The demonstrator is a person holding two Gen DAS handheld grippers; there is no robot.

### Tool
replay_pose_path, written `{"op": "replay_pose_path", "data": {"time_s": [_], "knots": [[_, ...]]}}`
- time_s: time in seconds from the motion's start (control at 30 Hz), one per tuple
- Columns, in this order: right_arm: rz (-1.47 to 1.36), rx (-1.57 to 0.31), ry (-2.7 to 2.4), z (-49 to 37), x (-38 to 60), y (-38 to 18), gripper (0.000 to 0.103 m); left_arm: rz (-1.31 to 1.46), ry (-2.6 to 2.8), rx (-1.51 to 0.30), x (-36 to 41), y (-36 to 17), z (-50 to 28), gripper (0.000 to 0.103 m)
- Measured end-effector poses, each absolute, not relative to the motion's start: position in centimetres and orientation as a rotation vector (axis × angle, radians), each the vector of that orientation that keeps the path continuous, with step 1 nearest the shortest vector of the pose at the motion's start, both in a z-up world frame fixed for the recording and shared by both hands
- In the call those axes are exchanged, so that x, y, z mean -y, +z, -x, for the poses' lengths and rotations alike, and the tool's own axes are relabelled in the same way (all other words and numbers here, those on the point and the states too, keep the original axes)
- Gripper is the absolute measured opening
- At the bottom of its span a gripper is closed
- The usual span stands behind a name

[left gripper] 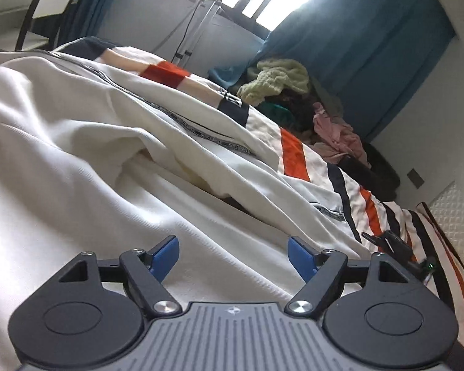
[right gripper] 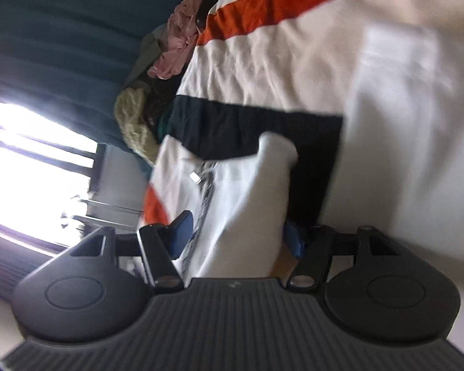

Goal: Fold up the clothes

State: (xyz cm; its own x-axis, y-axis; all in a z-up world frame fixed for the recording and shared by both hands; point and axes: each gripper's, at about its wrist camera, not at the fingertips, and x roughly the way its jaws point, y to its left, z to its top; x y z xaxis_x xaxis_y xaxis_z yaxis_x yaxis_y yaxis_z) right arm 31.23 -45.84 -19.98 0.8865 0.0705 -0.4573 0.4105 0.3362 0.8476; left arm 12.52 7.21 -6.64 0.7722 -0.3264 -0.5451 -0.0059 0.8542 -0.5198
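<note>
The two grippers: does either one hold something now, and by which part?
The left gripper is open and holds nothing. White cloth of the garment lies between the right gripper's fingers, but the blurred view does not show a firm hold.

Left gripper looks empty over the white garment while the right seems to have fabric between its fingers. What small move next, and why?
Probably lower the left gripper onto the white garment and close on a fold. Its jaws stand open with nothing between them, just above rumpled cloth, while the right gripper has white fabric between its fingers, though blur hides whether it is clamped. Folding likely needs both ends held.
</note>
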Motion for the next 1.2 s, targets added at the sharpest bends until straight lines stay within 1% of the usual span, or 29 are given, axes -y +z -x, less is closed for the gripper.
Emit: {"op": "replay_pose_path", "data": {"time_s": [0.03, 0.07, 0.1, 0.2, 0.3, 0.43, 0.5, 0.53, 0.63, 0.8, 0.87, 0.93, 1.0, 1.13, 1.17, 1.2], "knots": [[-1.194, -0.459, -0.252, -32.0, 45.9, -20.0, 0.058, 0.543, -0.186, -0.680, -7.1, -7.0, -12.9, 0.079], [-1.171, -0.465, -0.266, -32.8, 45.9, -19.9, 0.041, 0.560, -0.189, -0.687, -6.9, -7.3, -13.3, 0.079], [-1.140, -0.486, -0.272, -33.9, 46.0, -19.7, 0.005, 0.576, -0.192, -0.694, -6.8, -7.7, -13.7, 0.079], [-1.037, -0.526, -0.255, -37.0, 46.1, -17.9, 0.006, 0.615, -0.198, -0.710, -6.4, -8.5, -14.7, 0.078], [-0.913, -0.480, -0.210, -39.9, 45.8, -13.4, 0.006, 0.631, -0.195, -0.703, -6.6, -8.6, -15.2, 0.078], [-0.803, -0.272, -0.162, -41.0, 45.3, -5.0, 0.006, 0.631, -0.197, -0.690, -6.8, -8.2, -15.2, 0.078], [-0.750, -0.160, -0.150, -39.7, 45.5, -2.5, 0.006, 0.631, -0.204, -0.684, -6.8, -8.0, -15.0, 0.078], [-0.707, -0.124, -0.159, -38.8, 45.6, -2.3, 0.006, 0.633, -0.209, -0.681, -6.8, -7.9, -14.9, 0.078], [-0.577, -0.082, -0.213, -36.5, 45.7, -4.4, 0.006, 0.627, -0.219, -0.673, -6.7, -7.6, -14.7, 0.078], [-0.666, -0.318, -0.339, -34.5, 48.5, -14.2, 0.006, 0.599, -0.212, -0.668, -6.5, -7.2, -14.1, 0.079], [-0.690, -0.379, -0.367, -33.8, 48.9, -17.1, 0.006, 0.588, -0.208, -0.664, -6.6, -7.2, -14.0, 0.079], [-0.719, -0.401, -0.371, -33.2, 49.1, -19.0, 0.006, 0.556, -0.191, -0.662, -6.4, -7.1, -14.0, 0.079], [-0.732, -0.398, -0.363, -32.6, 48.8, -19.5, 0.007, 0.527, -0.176, -0.657, -6.3, -7.0, -14.2, 0.080], [-0.682, -0.424, -0.363, -32.8, 48.2, -17.8, 0.010, 0.446, -0.156, -0.682, -5.7, -7.0, -14.9, 0.082], [-0.670, -0.435, -0.367, -32.7, 48.1, -17.2, 0.011, 0.433, -0.157, -0.689, -5.5, -7.0, -15.1, 0.084], [-0.654, -0.451, -0.373, -32.6, 48.0, -16.4, 0.016, 0.419, -0.160, -0.693, -5.4, -7.0, -15.2, 0.087]]}}
